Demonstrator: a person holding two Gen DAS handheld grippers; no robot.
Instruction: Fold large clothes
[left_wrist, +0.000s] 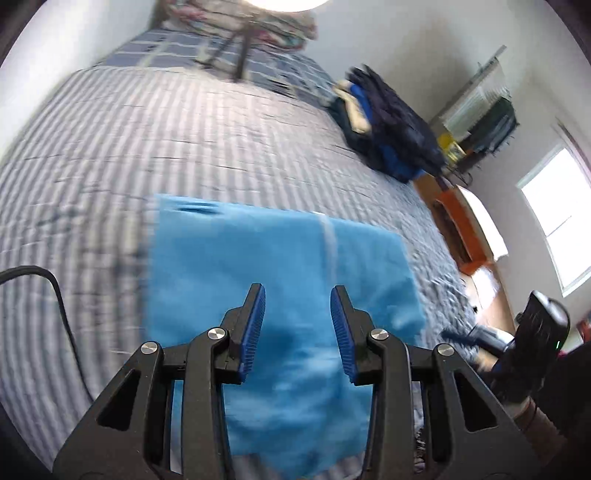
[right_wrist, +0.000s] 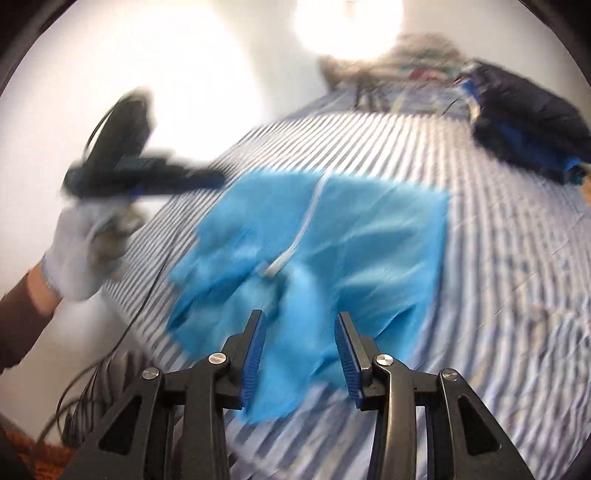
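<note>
Left gripper (left_wrist: 297, 291), black with blue ribbed pads, hangs with its jaws apart and nothing between them; directly ahead and below lies the bright blue thin-fabric garment (left_wrist: 280, 280), spread on the grey-and-white striped bedcover (left_wrist: 155, 140). Right gripper (right_wrist: 300, 319) is likewise spread wide and unloaded, above the garment's rumpled near edge. A white drawstring (right_wrist: 303, 229) crosses the cloth beyond its tips. Well past the garment, ahead and to the right of both grippers, sits a dark navy heap of clothing (left_wrist: 391, 125). Motion blur softens both views, so the garment's exact outline and its type cannot be made out; its nearest hem is hidden behind the gripper bodies.
</note>
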